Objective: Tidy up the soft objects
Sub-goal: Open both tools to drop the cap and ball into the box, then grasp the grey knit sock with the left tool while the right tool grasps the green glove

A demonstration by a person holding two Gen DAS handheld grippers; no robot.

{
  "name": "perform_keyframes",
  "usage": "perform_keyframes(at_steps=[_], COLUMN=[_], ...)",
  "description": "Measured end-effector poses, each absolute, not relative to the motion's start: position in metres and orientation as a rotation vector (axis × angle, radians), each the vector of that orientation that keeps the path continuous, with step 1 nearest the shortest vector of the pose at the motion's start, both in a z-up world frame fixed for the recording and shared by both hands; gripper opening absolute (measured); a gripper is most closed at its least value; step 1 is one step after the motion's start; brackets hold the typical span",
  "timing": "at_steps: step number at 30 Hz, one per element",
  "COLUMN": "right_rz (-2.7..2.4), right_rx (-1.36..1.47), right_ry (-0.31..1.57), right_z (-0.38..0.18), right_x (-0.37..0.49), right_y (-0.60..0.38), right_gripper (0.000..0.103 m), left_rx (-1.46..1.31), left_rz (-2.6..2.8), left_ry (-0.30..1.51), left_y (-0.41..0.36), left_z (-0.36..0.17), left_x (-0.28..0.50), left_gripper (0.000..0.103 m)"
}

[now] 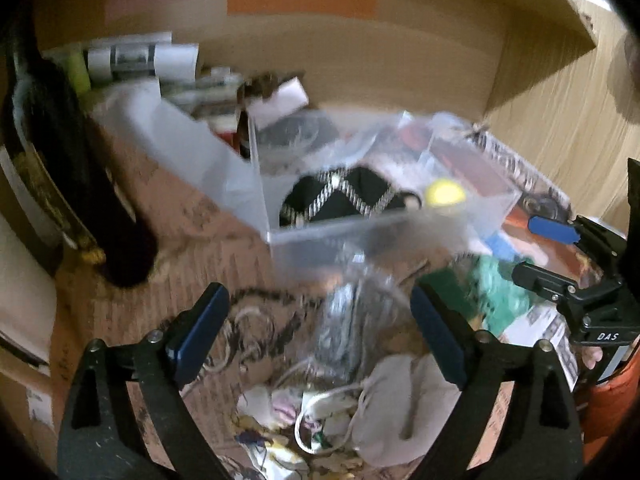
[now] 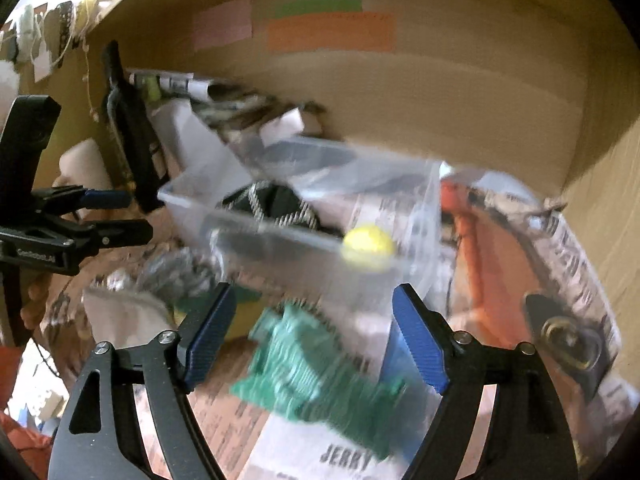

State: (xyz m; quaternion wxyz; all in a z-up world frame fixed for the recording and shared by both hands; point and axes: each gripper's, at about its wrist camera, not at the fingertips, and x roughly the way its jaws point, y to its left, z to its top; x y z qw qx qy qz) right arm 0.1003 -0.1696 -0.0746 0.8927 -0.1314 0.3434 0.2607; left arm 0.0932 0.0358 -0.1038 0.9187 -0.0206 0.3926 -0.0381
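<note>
A clear plastic box [image 1: 332, 236] [image 2: 248, 236] stands on the cluttered floor and holds a black cloth with silver trim [image 1: 344, 196] [image 2: 280, 206] and a yellow ball [image 1: 444, 194] [image 2: 368, 246]. My left gripper [image 1: 320, 332] is open above a clear bag of grey cord [image 1: 352, 328] and a beige drawstring pouch [image 1: 404, 404]. My right gripper [image 2: 310, 340] [image 1: 552, 256] is open above a green knitted piece [image 2: 316, 372] [image 1: 496, 296]. The left gripper also shows in the right wrist view [image 2: 120, 216]. Both views are motion-blurred.
Newspaper sheets [image 2: 280, 432] cover the floor. An orange-red cloth [image 2: 484, 264] lies right of the box. A dark bag [image 1: 80, 184] leans at the left. Cardboard walls [image 1: 360, 56] close the back and right. Loose strings [image 1: 248, 332] lie near the left fingers.
</note>
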Motion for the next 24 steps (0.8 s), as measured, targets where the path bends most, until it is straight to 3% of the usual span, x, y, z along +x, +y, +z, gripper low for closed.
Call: perform_keyframes(at_steps=[8, 11, 16, 19, 24], right_rz=[0.512, 0.495, 0.502, 0.501, 0.499], right_rx=[-0.276, -0.274, -0.237, -0.218, -0.186], right_ry=[0.812, 0.816, 0.840, 0.833, 0.809], right_z=[-0.104, -0.106, -0.109, -0.106, -0.097], right_x=[0.099, 0.098, 0.100, 0.097, 0.092], right_y=[-0.181, -0.185, -0.196, -0.201, -0.207], right_gripper=[0.078, 0.072, 0.037, 0.025, 0.013], left_rx=[-0.122, -0.137, -0.178, -0.173, -0.135], left_rz=[-0.100, -0.121, -0.161, -0.196, -0.217], left_ry=[0.929, 0.944, 0.963, 0.965, 0.931], left_y=[0.038, 0.036, 0.038, 0.034, 0.025], left_z=[-0.141, -0.146, -0.152, -0.151, -0.146], left_x=[0.109, 0.114, 0.117, 0.116, 0.103], left_gripper=[0.093, 0.091, 0.063, 0.046, 0.034])
